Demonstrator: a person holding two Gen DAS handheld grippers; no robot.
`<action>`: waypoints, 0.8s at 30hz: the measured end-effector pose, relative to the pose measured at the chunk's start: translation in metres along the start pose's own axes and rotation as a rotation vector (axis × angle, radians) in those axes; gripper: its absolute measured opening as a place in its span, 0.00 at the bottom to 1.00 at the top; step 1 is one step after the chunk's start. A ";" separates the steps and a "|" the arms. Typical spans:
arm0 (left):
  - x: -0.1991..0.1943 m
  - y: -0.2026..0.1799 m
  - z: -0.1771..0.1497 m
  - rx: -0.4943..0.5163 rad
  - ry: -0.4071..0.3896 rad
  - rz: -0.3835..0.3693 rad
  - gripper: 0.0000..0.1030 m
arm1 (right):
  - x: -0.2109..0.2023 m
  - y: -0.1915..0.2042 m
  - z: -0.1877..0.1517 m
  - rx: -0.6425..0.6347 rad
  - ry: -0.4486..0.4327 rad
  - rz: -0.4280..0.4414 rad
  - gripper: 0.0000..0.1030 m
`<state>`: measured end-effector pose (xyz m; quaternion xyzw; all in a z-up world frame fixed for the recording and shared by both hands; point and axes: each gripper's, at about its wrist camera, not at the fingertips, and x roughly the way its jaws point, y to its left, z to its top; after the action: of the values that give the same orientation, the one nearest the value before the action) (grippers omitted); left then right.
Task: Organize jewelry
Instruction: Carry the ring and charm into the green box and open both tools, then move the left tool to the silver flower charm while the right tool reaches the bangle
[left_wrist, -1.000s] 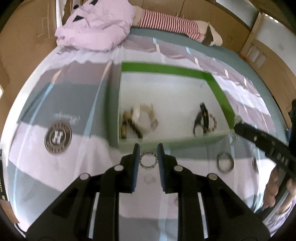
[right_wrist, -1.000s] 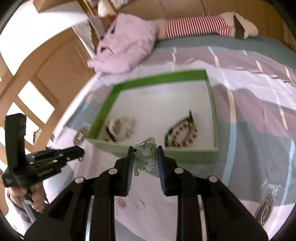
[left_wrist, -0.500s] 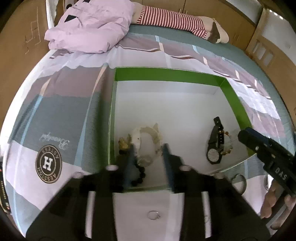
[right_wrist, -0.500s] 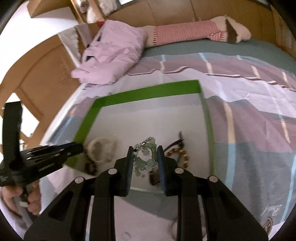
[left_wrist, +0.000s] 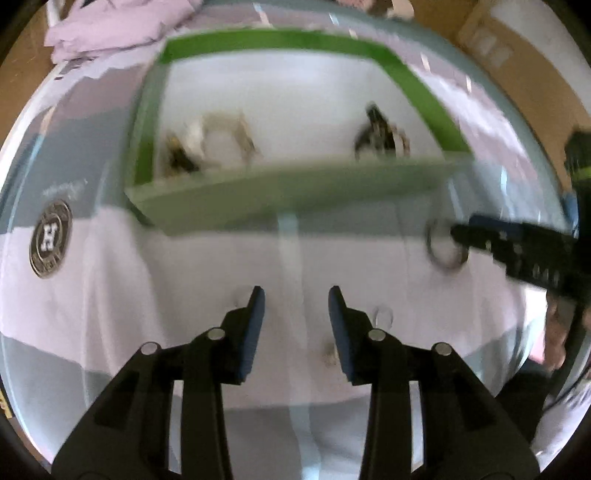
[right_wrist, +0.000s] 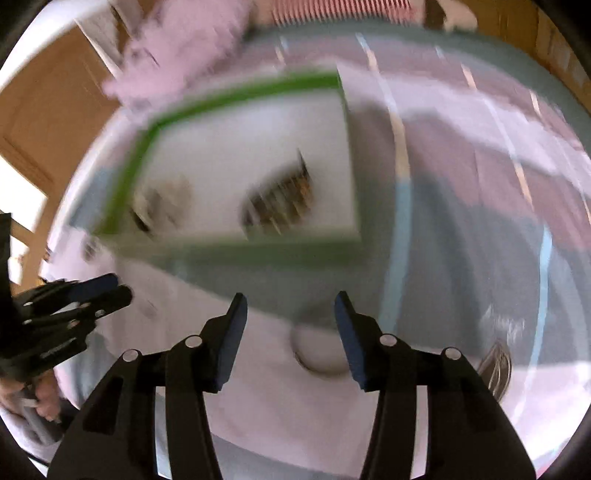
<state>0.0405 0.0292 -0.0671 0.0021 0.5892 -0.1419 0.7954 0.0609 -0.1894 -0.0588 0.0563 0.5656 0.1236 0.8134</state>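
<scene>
Both tongs (left_wrist: 295, 306) (right_wrist: 290, 314) spread, empty, now over bedspread (left_wrist: 207, 266); bracelets dropped in tray (left_wrist: 295, 192).

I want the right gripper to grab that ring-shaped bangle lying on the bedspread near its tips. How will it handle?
The bangle looks like a rigid hoop, so probably stiff, not floppy. It lies flat on soft bedspread, so it may sink, and its smooth rim could slip from the pads. The image is blurred.

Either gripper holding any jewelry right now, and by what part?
Nothing is held. The left gripper and right gripper both stand open over the bedspread, no jewelry between the pads; their jaws have just been opening.
</scene>
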 end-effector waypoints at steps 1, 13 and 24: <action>0.002 -0.004 -0.004 0.009 0.015 -0.011 0.33 | 0.005 -0.003 -0.004 0.000 0.019 -0.004 0.49; 0.023 -0.012 -0.017 0.007 0.103 -0.008 0.34 | 0.013 -0.030 -0.018 0.042 0.080 -0.078 0.49; 0.011 -0.012 -0.015 0.012 0.083 -0.053 0.38 | 0.015 -0.036 -0.019 0.047 0.093 -0.096 0.53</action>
<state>0.0266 0.0176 -0.0800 -0.0027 0.6207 -0.1663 0.7662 0.0530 -0.2213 -0.0877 0.0425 0.6076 0.0734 0.7897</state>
